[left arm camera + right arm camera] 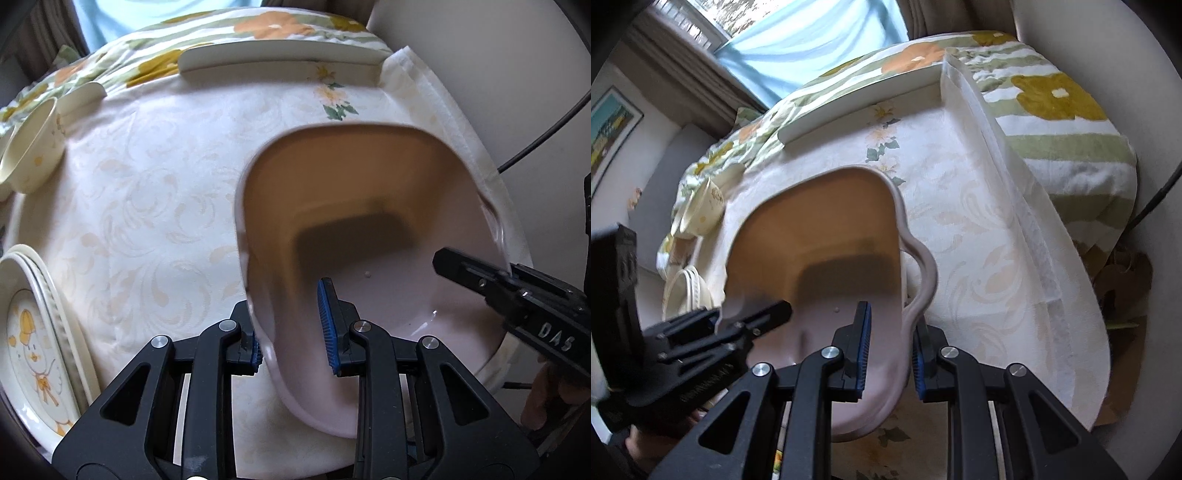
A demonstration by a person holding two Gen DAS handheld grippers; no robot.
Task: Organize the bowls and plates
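Basin (369, 192): pink, on the cloth-covered surface (155, 206).
Left gripper (291, 343): jaws clamped on basin's left rim.
Right gripper (886, 354): jaws clamped on right rim.
Nearby: bowl (29, 147), stacked plates (37, 332), left.

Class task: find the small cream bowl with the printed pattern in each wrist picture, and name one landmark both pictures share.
Left wrist view: small cream bowl lies tipped at the far left edge, above the stacked plates.
Right wrist view: same bowl, left of centre, beyond the pink tub.
Shared landmark: the long white tray behind.

Glossy plastic basin (369, 206); woven damask tablecloth (155, 206).
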